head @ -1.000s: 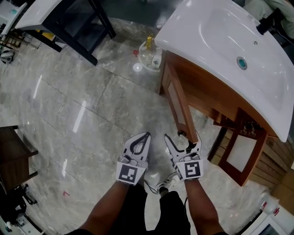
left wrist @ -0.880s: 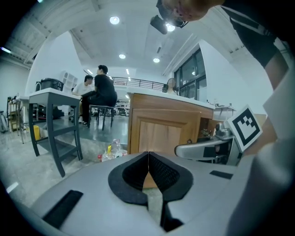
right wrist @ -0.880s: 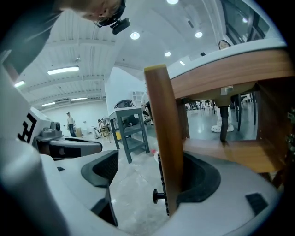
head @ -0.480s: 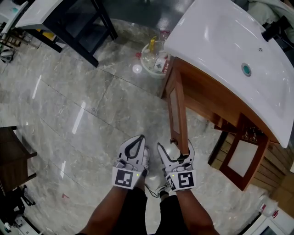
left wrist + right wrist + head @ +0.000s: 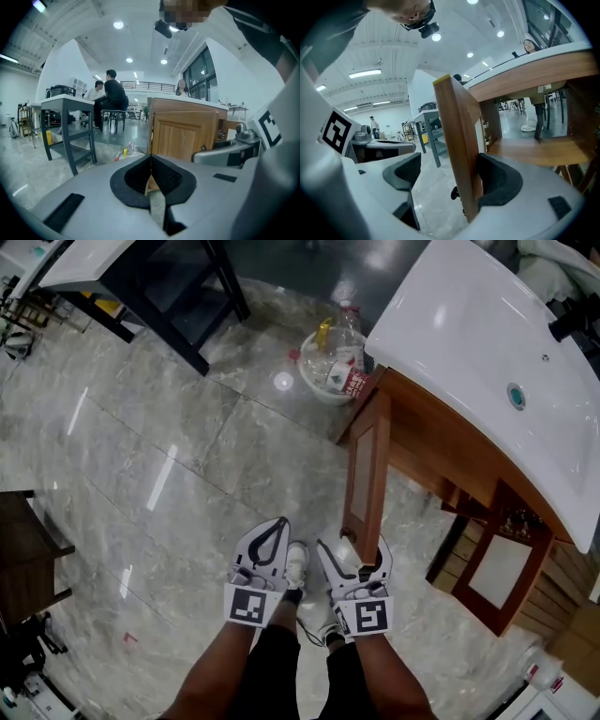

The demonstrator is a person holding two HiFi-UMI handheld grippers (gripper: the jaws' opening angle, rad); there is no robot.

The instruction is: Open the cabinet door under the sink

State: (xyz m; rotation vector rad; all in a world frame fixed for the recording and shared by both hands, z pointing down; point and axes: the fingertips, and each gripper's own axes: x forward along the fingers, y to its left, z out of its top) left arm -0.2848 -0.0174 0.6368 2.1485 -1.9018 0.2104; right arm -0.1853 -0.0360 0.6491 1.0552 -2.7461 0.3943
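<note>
Right tongs (image 5: 450, 177) are parted and straddle the free edge of the cabinet door (image 5: 366, 465). The cabinet-side pad (image 5: 499, 180) bears on the door's inner face and the other pad (image 5: 404, 171) sits clear of the outer face. So it's a hook, not a clamp, which I read as deliberate: the panel can pivot in the gap while it's pulled round on its hinges. The knob (image 5: 453, 192) on the outer face is just beside the tongs, untouched. The door stands swung well out from the cabinet (image 5: 441, 460) under the white sink (image 5: 469, 343), edge-on to me, with the inside exposed. Left tongs (image 5: 277, 524) are closed tip to tip on nothing, parked just beside the right one over the floor (image 5: 169, 456), on the outer side of the door and not touching it. I'd call the opening essentially done. Backing off needs a straight pull so the pad doesn't drag the door.
</note>
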